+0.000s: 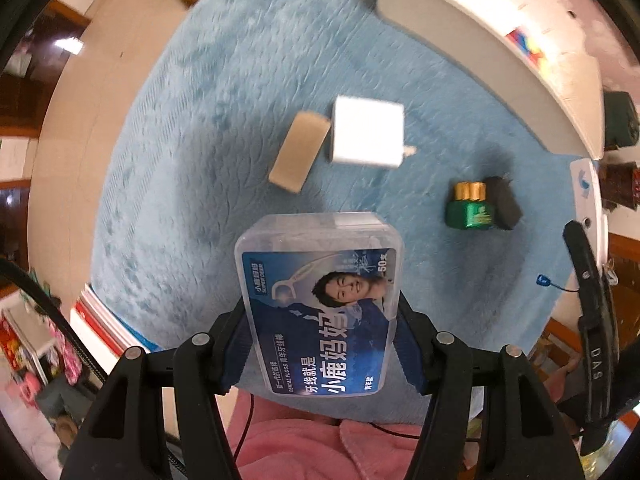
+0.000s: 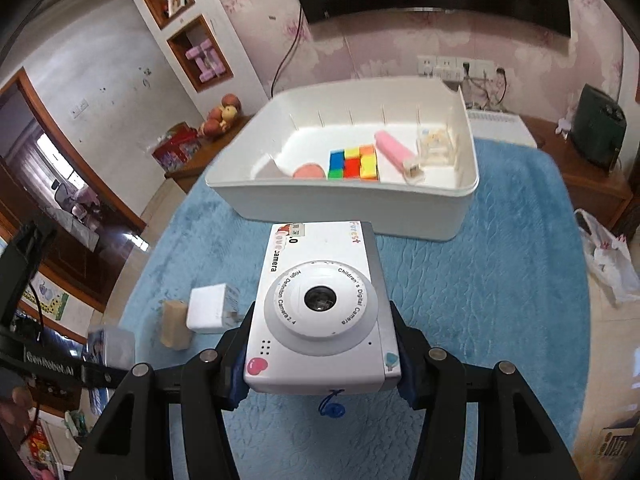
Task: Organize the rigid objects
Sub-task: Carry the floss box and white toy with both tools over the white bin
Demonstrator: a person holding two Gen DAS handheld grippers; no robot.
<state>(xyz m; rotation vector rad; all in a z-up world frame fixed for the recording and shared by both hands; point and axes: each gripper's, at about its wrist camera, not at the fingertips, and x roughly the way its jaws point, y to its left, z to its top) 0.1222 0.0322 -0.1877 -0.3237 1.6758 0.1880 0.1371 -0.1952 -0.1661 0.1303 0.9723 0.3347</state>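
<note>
The left gripper (image 1: pixel 322 332) points down at the blue rug (image 1: pixel 208 128) and is clamped about half open on a clear floss box (image 1: pixel 320 304), its pads pressing the two long sides. The box is clear of the rug, its long axis running straight out along the fingers and its blue label facing the lens.

The right gripper (image 2: pixel 320 364) is clamped on a white toy camera (image 2: pixel 320 304), pads on its short ends near the base. The camera's long axis runs away from the gripper toward the white bin (image 2: pixel 340 200), and its lens faces up at the wrist view; a blue strap loop (image 2: pixel 331 406) hangs below it.

Only the left view shows what lies on the rug under it: a tan block (image 1: pixel 300 152) touching a white charger (image 1: pixel 366 134), and well to their right a green battery pack (image 1: pixel 470 206) against a black block (image 1: pixel 504 202).

Only the right view looks into the bin: a colour cube (image 2: pixel 354 162), a pink tube (image 2: pixel 394 150), a pink disc (image 2: pixel 308 171) and a clear case (image 2: pixel 436 146). It also catches the floss box (image 2: pixel 110 346) at left, blurred.
</note>
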